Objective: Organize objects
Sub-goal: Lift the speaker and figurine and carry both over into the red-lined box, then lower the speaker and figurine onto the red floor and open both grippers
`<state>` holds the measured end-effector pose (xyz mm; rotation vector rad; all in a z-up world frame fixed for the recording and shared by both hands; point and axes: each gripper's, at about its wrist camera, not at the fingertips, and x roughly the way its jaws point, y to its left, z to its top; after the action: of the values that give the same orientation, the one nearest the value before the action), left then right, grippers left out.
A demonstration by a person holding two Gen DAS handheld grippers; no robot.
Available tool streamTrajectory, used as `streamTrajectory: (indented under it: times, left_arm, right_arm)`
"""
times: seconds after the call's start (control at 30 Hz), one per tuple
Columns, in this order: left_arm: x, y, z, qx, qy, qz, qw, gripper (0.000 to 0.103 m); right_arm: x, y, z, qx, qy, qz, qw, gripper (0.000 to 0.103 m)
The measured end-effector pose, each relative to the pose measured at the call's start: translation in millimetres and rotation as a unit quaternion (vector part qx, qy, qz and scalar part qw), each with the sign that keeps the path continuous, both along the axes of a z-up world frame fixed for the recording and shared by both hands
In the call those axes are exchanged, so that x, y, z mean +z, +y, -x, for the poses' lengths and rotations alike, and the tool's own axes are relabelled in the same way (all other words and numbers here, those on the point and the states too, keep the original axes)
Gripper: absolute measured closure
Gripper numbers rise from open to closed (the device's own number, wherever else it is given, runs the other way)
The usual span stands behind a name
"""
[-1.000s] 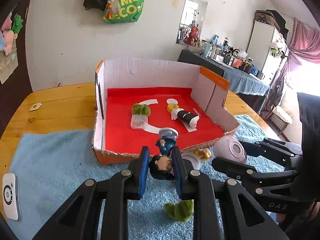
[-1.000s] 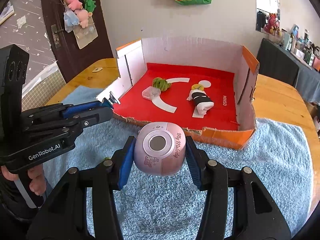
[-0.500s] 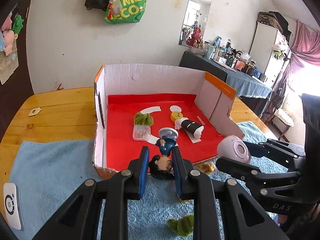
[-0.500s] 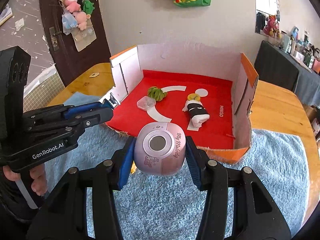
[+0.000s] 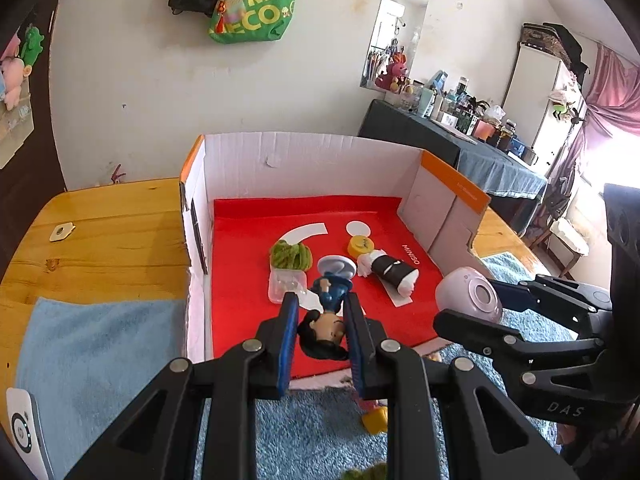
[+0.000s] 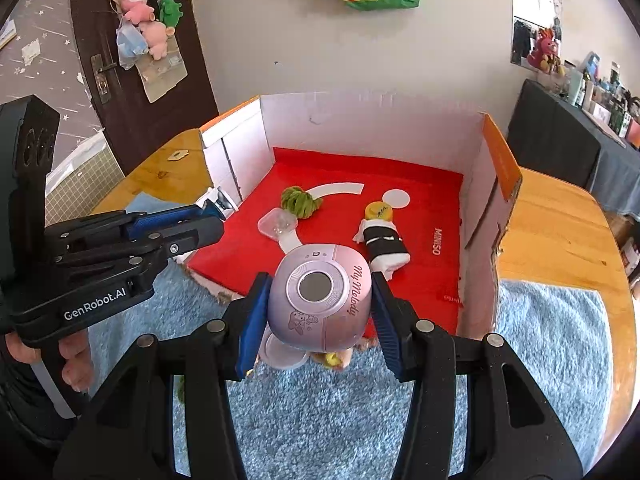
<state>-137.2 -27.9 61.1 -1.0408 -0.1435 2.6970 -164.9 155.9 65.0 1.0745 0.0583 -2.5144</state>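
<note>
left tongs (image 5: 320, 328) pinch a small figurine (image 5: 326, 312) by its dark-haired head, held over the near edge of the cardboard box (image 5: 312, 160). right tongs (image 6: 316, 304), at 3 o'clock of them, clamp a pink round speaker (image 6: 318, 296) above the box's torn front edge. inside on the red floor lie a green bundle (image 5: 291, 256), a clear case (image 5: 287, 286) and a black-and-white doll (image 5: 386, 270).

The box (image 6: 472, 216) sits on the table (image 6: 560, 232) (towel (image 6: 540, 332) before it).
</note>
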Motion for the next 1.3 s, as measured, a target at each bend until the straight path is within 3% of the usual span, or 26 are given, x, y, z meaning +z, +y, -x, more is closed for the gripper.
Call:
streamTrajectory:
  times: [0.4,1.3]
  left_arm:
    - [-17,-2,23,-0.003,-0.034,-0.001,0.9994,0.079]
    - [-54,5,47,-0.016,-0.096,0.023,0.995,0.079]
  right_arm:
    - [-17,-1,29,0.005,-0.045,0.0,0.999,0.056]
    - [-46,1,53,0.001,-0.096,-0.016,0.995,0.056]
